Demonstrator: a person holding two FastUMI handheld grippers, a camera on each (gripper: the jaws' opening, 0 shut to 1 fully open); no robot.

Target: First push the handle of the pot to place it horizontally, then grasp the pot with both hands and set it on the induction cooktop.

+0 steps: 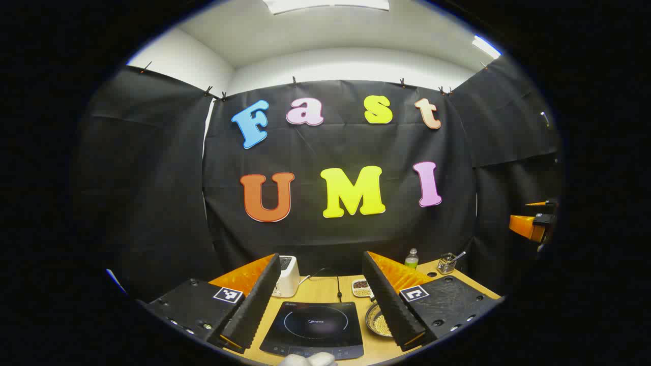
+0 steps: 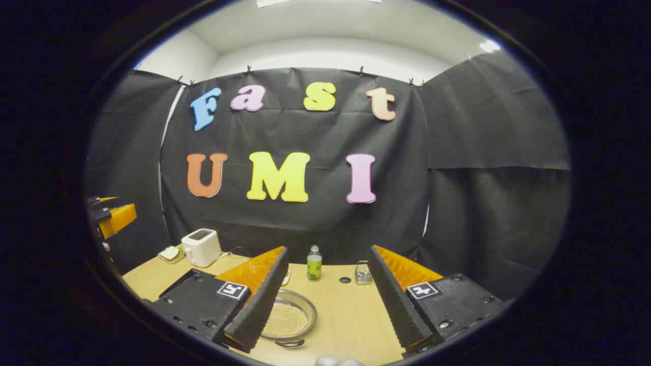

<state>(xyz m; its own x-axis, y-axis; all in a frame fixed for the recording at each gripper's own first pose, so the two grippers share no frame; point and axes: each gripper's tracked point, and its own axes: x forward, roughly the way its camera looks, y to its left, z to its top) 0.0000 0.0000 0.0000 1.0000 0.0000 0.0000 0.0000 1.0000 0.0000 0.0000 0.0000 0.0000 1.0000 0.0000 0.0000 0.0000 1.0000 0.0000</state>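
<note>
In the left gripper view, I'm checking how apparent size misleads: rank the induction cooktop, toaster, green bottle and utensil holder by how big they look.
1. Induction cooktop, largest, though also nearest.
2. Toaster.
3. Green bottle and utensil holder look about alike; both stand far back, so I won't rank them.

Bare table (image 2: 351,310) lies open ahead of the right gripper (image 2: 330,300), whose jaws stand apart. Obstacles: metal pan (image 2: 287,319) at near left; bottle (image 2: 314,264) and small wire holder (image 2: 363,273) along the far edge; toaster (image 2: 202,247) at far left. Induction cooktop (image 1: 315,325) occupies the table centre before the left gripper (image 1: 325,305).
</note>
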